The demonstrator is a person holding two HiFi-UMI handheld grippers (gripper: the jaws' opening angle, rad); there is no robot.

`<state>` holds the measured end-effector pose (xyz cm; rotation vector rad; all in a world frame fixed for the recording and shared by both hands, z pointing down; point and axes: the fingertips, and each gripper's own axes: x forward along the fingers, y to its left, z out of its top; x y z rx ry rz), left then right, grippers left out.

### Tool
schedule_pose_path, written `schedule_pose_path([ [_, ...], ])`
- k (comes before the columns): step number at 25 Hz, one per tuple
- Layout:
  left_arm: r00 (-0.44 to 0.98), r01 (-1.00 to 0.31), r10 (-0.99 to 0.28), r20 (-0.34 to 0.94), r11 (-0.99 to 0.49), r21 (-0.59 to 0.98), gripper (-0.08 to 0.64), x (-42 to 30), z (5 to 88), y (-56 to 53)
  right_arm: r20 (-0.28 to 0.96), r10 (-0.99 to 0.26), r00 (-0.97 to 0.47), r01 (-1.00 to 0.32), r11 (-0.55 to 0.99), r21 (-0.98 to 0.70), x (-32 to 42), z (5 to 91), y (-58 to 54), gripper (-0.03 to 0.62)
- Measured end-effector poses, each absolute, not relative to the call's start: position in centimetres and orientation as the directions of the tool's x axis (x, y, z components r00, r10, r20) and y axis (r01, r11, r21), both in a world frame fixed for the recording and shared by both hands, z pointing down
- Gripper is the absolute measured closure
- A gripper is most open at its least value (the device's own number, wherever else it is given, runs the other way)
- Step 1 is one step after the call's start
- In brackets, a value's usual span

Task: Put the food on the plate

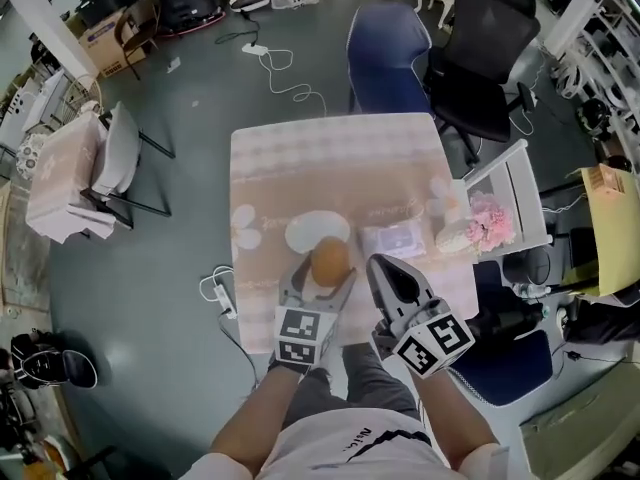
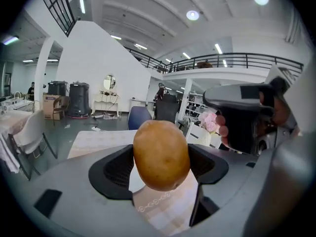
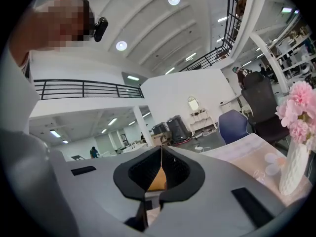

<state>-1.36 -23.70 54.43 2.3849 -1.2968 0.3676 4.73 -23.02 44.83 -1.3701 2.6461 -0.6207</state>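
Left hand-held gripper (image 1: 327, 271): jaws part-spread, clamped on the potato (image 1: 330, 258); black pads press its two sides in left gripper view.
Potato: tan-brown, oval, long axis roughly upright in left gripper view (image 2: 161, 154); top and bottom stick out past the pads.
Potato posn: held at near rim of white plate (image 1: 316, 230) in head view, overlapping that rim; checked cloth shows below it in left gripper view, so clear of the surface.
Plate: round, sits on the surface (image 1: 330, 163) nr its front edge, centre-left; nothing else seen on it.
Right hand-held gripper (image 1: 388, 272): jaws brought together, only a thin slit left, nothing gripped (image 3: 160, 172). Just right of the left one, over front edge of surface.
Surface: small, square, pale pink checked cloth.
Clear packet (image 1: 394, 240): flat on surface, right of plate, apart from it; contents unclear.
Vase w/ pink flowers (image 1: 470, 226): white, at right edge of surface.
Chairs: blue chair (image 1: 388, 63) at far side; black office chair (image 1: 480, 58) beside it.
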Motion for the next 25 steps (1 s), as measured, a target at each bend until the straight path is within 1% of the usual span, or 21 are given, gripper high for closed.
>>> schedule_pose_path([
  [9, 0.454, -0.889, -0.727, 0.516, -0.404, 0.214, 0.213, 0.3, 60.9, -28.8, 0.128, -0.765, -0.632, -0.729, 0.530, -0.432, 6.9, 48.4, -28.4, 0.575],
  [16, 0.431, -0.900, -0.705, 0.563, -0.386, 0.206, 0.213, 0.2, 66.1, -30.8, 0.155, -0.770, -0.619, -0.740, 0.506, -0.444, 7.0, 52.5, -29.5, 0.575],
  [25, 0.410, -0.902, -0.686, 0.602, -0.403, 0.155, 0.212, -0.1, 70.5, -32.8, 0.136, -0.792, -0.596, -0.757, 0.496, -0.426, 5.8, 56.0, -30.5, 0.575],
])
